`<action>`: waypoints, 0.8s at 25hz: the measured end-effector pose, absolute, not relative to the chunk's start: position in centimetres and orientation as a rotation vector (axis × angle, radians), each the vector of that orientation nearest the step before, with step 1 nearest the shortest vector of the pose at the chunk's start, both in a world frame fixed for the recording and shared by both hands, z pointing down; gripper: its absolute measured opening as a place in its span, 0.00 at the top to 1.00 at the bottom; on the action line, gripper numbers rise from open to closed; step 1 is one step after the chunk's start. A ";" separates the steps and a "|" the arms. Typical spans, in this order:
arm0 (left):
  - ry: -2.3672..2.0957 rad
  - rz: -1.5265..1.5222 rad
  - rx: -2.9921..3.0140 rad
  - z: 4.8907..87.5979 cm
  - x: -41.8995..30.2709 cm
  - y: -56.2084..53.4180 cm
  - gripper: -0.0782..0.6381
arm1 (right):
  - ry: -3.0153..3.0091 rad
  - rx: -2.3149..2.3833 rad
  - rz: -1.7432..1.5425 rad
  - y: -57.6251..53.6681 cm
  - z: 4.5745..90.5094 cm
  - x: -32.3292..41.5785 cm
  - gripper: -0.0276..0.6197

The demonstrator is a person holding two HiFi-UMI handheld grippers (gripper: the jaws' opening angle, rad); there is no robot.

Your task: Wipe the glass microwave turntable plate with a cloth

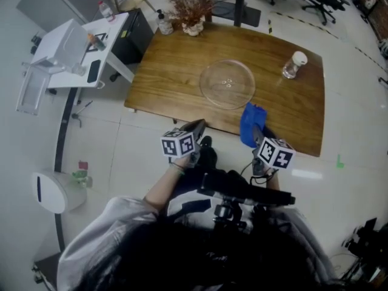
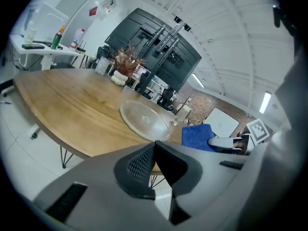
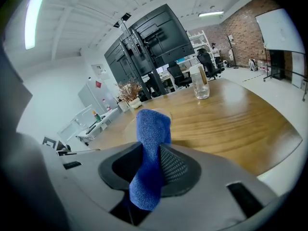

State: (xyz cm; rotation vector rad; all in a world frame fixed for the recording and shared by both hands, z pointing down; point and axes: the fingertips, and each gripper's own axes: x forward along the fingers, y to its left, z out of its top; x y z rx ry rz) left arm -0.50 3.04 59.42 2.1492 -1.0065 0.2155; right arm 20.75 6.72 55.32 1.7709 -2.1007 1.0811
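Office room, wooden surface [image 1: 170,83] in the middle. On it the glass turntable plate [image 1: 227,83] lies flat, ahead of both sets of jaws and well apart from them; nothing touches it. Clear, round, shallow raised rim, small moulded marks at centre. Wood grain shows through; can't make out any dirt from here.

The right gripper [image 3: 153,163] has its jaws clenched on the blue cloth [image 3: 150,129]: bunched, one fold standing up past the tips, a tail hanging below them. Reads as a pad carried tip-first, so fabric meets glass before the jaws do.

The left gripper [image 2: 155,150] has its jaws pressed together on nothing, beside the right pair at the near edge. Probably kept free to steady the rim, since a loose plate could slide or spin under a wipe.

A lidded glass jar [image 1: 294,64] stands ahead-right of the right jaws, and a dried-plant pot [image 1: 193,16] far ahead at the back edge. Both sit apart from the plate.
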 end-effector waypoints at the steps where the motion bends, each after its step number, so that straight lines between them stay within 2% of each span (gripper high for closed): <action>1: -1.025 0.217 2.155 59.4 -0.7 3.5 0.89 | -2.107 1.765 1.079 7.2 55.4 20.6 0.77; 20: -1.130 0.204 2.223 58.2 -3.4 9.4 0.89 | -2.193 1.717 1.041 12.6 54.6 17.7 0.77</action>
